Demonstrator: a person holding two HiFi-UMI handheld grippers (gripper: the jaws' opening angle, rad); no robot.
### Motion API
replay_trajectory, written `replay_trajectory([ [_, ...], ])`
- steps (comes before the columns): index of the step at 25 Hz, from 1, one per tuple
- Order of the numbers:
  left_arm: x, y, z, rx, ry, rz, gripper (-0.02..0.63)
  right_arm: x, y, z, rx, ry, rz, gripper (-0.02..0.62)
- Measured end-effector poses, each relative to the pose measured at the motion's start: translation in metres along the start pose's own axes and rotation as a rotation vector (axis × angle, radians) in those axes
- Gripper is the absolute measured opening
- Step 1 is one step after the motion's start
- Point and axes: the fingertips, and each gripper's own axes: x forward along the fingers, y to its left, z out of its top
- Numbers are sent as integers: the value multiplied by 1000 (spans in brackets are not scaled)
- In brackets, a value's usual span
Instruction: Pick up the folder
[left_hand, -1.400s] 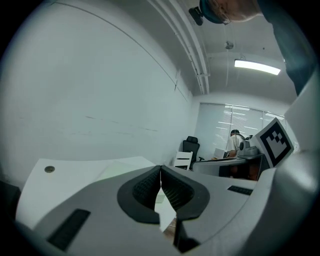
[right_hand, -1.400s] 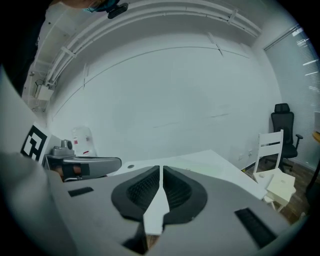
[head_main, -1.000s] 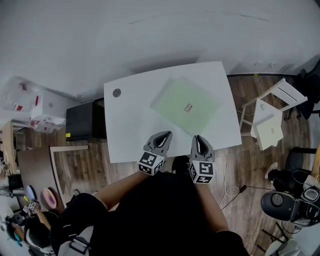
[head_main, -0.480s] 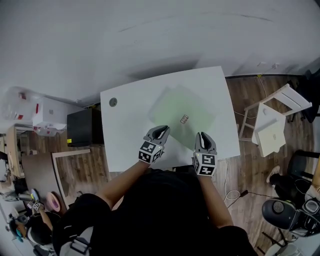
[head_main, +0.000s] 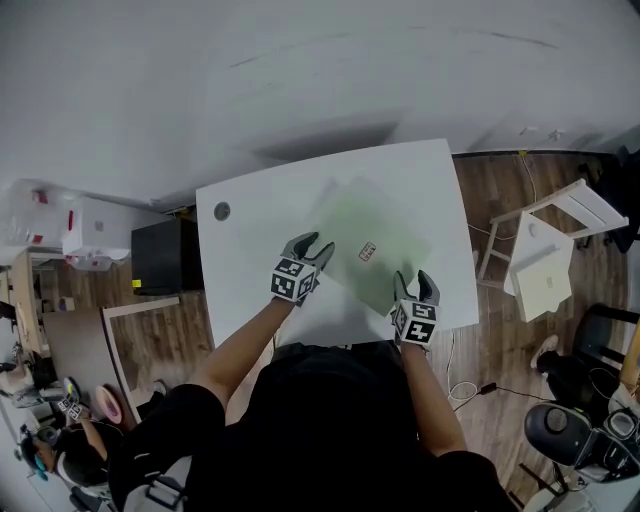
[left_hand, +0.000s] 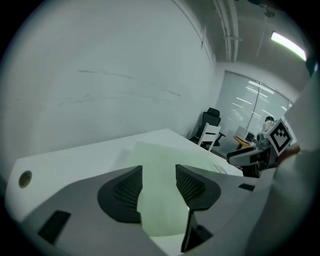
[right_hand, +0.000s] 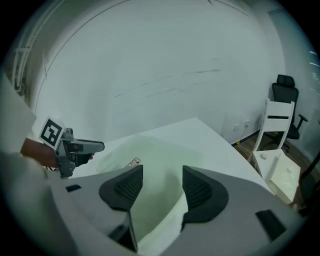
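A pale green translucent folder (head_main: 385, 222) with a small label (head_main: 367, 251) lies flat on the white table (head_main: 250, 235). My left gripper (head_main: 309, 246) is at the folder's near left corner, and my right gripper (head_main: 417, 283) is at its near right edge. Both have just been opening their jaws and now stand open. In the left gripper view the folder (left_hand: 157, 200) shows through the gap of the left gripper (left_hand: 159, 181), untouched by the pads. The right gripper view shows the same: the folder (right_hand: 150, 160) lies beyond the right gripper (right_hand: 162, 186), with nothing gripped.
A round cable hole (head_main: 221, 211) sits at the table's far left corner. A white chair (head_main: 545, 262) stands right of the table, and a black cabinet (head_main: 165, 258) stands to its left. A dark office chair (head_main: 575, 425) is at the lower right. The table's near edge is just below my grippers.
Both grippers moved forward from the table's near edge to the folder and spread apart. Their jaws went from shut to open.
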Motion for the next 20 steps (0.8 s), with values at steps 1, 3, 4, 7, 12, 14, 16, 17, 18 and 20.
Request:
replay_trajectory([
  [1,5,6,-4,-27,18,0,216,3,-3,-2,18,6,-5,238],
  [3,16,15,-12,-52,55,4,251,8,-10,-6,59,25,-16,252],
  [4,22,19,-15,-51,72,6,258,10,-14,-9,78,38,-22,255],
  [7,36,33,-21,-47,115,17,281,19,-19,-16,125,79,-31,269],
  [12,48,51,-20,-86,140,56,296,31,-29,-29,253,125,-17,285],
  [14,54,57,-21,-99,157,56,302,36,-34,-29,298,130,-8,287],
  [16,57,63,-24,-111,180,48,305,40,-35,-29,320,134,8,287],
  [17,58,64,-25,-113,191,43,307,42,-34,-29,324,139,16,287],
  [18,60,65,-26,-111,202,35,307,42,-33,-29,325,142,20,287],
  [20,63,65,-26,-108,219,14,310,43,-32,-28,321,146,22,287],
])
